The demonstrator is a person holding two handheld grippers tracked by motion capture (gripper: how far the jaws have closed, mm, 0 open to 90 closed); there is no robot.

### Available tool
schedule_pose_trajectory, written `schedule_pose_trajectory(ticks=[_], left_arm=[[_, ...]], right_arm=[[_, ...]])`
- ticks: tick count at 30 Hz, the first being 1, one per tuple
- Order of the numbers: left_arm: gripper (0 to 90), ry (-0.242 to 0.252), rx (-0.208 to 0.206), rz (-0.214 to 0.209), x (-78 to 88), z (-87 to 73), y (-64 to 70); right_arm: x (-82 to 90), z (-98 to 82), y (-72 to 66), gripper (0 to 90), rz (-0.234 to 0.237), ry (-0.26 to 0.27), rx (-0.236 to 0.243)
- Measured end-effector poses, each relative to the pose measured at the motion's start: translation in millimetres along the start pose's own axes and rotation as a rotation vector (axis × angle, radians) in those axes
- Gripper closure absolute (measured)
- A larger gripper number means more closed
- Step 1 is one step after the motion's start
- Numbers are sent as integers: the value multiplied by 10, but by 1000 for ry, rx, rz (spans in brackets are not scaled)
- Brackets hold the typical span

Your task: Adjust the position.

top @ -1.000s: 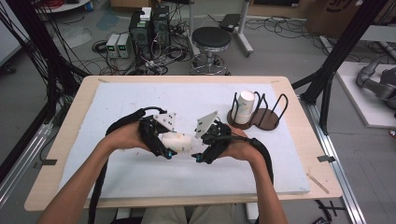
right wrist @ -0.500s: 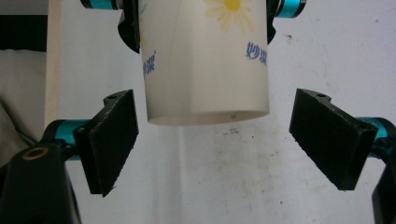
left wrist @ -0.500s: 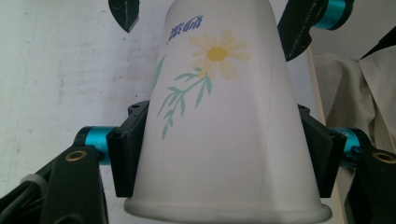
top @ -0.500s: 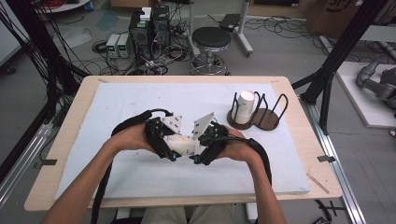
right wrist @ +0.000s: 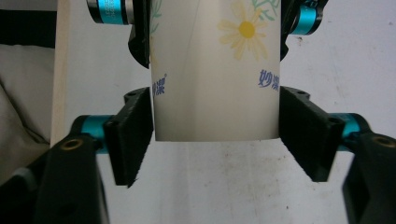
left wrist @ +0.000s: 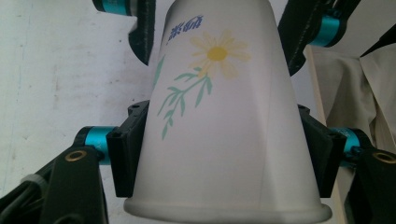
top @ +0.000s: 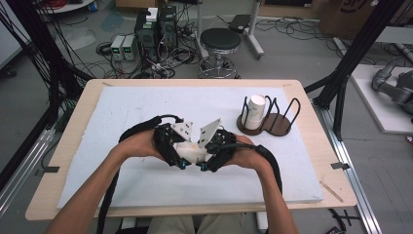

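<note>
Paper cup (top: 191,152) is held horizontally above the white mat (top: 122,112), near-centre of the table (top: 73,117), between both tools. Left gripper (top: 178,157) is clamped on the rim end: pads (left wrist: 127,156) are pressed against the wall just above the rolled lip. Right gripper (top: 208,158) has just been closing on the base end; in the right gripper view the pads (right wrist: 133,140) are seen touching both sides of the cup, so the grip is judged made.

Likely a stack being separated or a handover between tools; cannot be told which.

For the step to go well:
- Squeeze to be kept light; the thin paper wall is likely to be dented.
- Any pull to be made straight along the cup axis, no twisting.
- One grip to be released only once the other is confirmed firm.

Wire cup rack (top: 272,122) stands far right with another cup (top: 254,111) in its left bay; the right bay looks free.
</note>
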State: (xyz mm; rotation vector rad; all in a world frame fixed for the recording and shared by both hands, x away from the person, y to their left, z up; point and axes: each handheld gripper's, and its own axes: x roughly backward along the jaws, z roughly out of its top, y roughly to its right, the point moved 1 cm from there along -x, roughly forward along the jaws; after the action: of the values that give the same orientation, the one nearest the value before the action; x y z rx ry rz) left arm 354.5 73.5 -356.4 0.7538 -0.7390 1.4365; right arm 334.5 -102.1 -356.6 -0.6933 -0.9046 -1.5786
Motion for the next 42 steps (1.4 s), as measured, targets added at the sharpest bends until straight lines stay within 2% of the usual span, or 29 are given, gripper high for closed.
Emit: schedule_pose_trajectory(ticks=[4, 7, 17, 19, 20, 21, 24, 27, 35, 38, 42], left_arm=[[298, -7, -10, 3, 1, -2, -7], [298, 0, -1, -1, 3, -2, -4], [284, -5, -16, 4, -14, -15, -14], [272, 17, -11, 1, -19, -27, -10], [250, 14, -21, 8, -14, -30, -23], [219, 18, -13, 12, -11, -35, -30], [129, 37, 4, -7, 0, -47, -48], [118, 46, -3, -20, 7, -47, -44], [117, 56, -9, -23, 17, -41, -40], [117, 76, -3, -24, 49, -38, -38], [118, 142, 10, -15, 157, -21, -45]], right_arm=[[-5, 4, -6, 356, 1, -7, 3], [-5, 3, 0, 362, 3, -3, 2], [-11, -9, 5, 369, 0, 0, 6], [-11, -9, 5, 368, 0, 1, 5], [-10, -9, 6, 368, 4, 3, 5], [-8, -9, 4, 368, 5, 5, 4], [-3, -6, 8, 369, -2, 12, 14], [0, -12, 7, 369, 2, 8, 5], [5, -14, 8, 370, 0, 10, 5], [6, -17, 13, 370, 0, 13, 7], [4, -25, 17, 371, -1, 15, 5]])
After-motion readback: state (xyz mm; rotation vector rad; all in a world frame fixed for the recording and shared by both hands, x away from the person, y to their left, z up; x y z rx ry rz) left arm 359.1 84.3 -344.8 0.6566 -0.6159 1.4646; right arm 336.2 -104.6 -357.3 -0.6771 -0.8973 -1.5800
